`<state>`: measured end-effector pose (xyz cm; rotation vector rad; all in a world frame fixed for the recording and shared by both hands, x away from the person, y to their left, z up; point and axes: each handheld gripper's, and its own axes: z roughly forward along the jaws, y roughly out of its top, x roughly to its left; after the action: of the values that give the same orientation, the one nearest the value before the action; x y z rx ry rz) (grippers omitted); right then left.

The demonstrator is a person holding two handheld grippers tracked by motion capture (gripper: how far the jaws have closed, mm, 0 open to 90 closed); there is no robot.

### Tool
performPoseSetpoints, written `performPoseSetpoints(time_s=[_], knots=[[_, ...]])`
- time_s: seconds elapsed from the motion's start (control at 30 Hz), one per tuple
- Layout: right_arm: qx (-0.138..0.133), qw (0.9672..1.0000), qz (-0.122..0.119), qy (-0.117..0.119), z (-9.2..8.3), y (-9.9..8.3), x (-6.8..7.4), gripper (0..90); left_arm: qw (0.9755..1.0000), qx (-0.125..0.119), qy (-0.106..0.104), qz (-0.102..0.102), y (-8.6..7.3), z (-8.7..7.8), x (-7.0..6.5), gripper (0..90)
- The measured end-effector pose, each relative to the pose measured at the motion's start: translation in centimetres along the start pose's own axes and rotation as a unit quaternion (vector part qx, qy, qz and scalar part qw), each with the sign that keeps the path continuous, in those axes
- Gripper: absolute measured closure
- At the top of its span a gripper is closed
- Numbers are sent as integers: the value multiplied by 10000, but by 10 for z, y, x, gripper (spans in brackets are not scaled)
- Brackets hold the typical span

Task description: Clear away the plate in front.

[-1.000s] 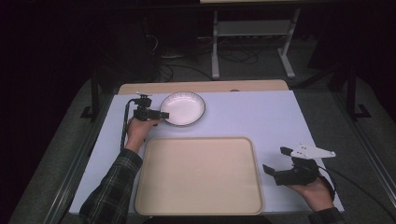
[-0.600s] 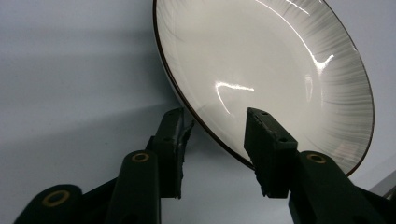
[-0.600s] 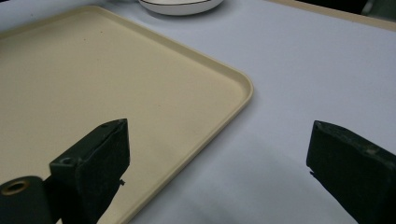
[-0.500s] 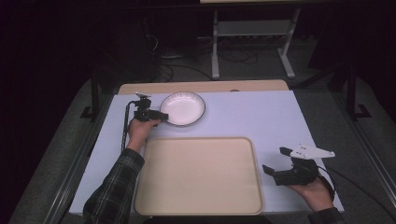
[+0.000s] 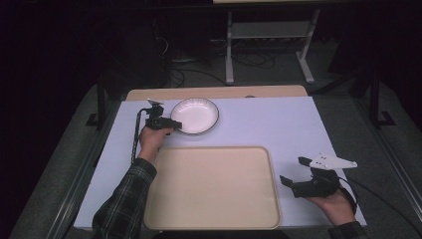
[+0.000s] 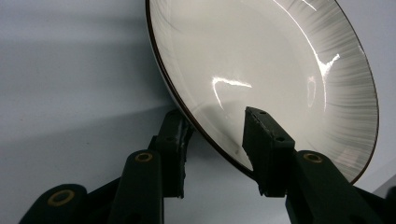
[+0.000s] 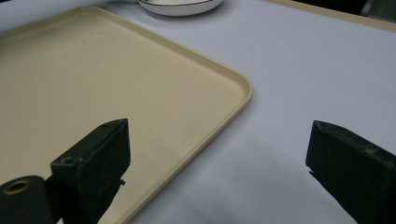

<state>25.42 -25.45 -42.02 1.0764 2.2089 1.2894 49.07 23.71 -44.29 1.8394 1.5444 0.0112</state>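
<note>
The left claw [image 6: 212, 149] straddles the near rim of the white plate [image 6: 280, 70]: one jaw sits under the dark-edged rim on the table side, the other over the inner face of the plate. The jaws have just been closing with the rim between them, and the grip appears closed on it, though the contact of the lower pad lies in the plate's shadow and is hard to confirm. In the high view the left claw [image 5: 171, 124] meets the plate [image 5: 196, 115] at its left edge, on the far left part of the lavender table [image 5: 278, 124]. The beige tray [image 5: 211, 186] lies just nearer the person than the plate, with a strip of table between them; any transfer would likely run from the plate toward that tray, and the left hand is much the closer to both. The right claw [image 5: 293, 179] rests well apart at the tray's right edge, its jaws spread wide with nothing between them. In the right gripper view the right claw [image 7: 219, 154] frames the tray's corner [image 7: 243, 88]; the plate [image 7: 180, 7] is cut off by the top edge.
</note>
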Motion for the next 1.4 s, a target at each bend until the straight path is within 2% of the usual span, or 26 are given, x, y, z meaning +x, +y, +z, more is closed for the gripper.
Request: performPoseSetpoints(time_s=[0.2,0.23,0.3,0.57,0.77,0.87,0.9,1.03,1.13,1.23,1.37,1.4], knots=[[-5,10000,-5,2,0,0,1,57,10000,6,20,55,0,0,1,626],[0,10000,-10,1,0,0,0,57,10000,-6,-32,53,0,0,2,671],[-2,10000,-14,-7,0,0,0,57,9996,-49,-243,-103,-2,1,7,698],[-1,10000,-17,-7,0,0,0,58,9989,-98,-369,-281,-2,2,8,742],[4,10000,-21,-23,0,0,0,59,9979,-199,-471,-392,-2,-2,8,800],[-3,10000,-20,-25,-1,0,0,59,9968,-299,-590,-445,-3,-4,8,832],[-5,10000,-18,-24,-1,0,0,59,9960,-367,-688,-446,-3,-6,8,841],[-5,10000,-16,-30,-1,0,0,59,9963,-393,-661,-391,-2,-7,6,848],[-16,10000,-10,-40,-1,0,1,59,9942,-502,-807,-505,-3,-7,7,864],[-29,10000,-3,-46,-2,0,0,59,9943,-565,-802,-418,-3,-7,5,868],[-35,10000,12,-57,-2,0,-1,59,9940,-627,-797,-400,-3,-7,4,868],[-53,10000,2,-71,-3,0,-1,59,9940,-765,-710,-340,-2,-9,3,867]])
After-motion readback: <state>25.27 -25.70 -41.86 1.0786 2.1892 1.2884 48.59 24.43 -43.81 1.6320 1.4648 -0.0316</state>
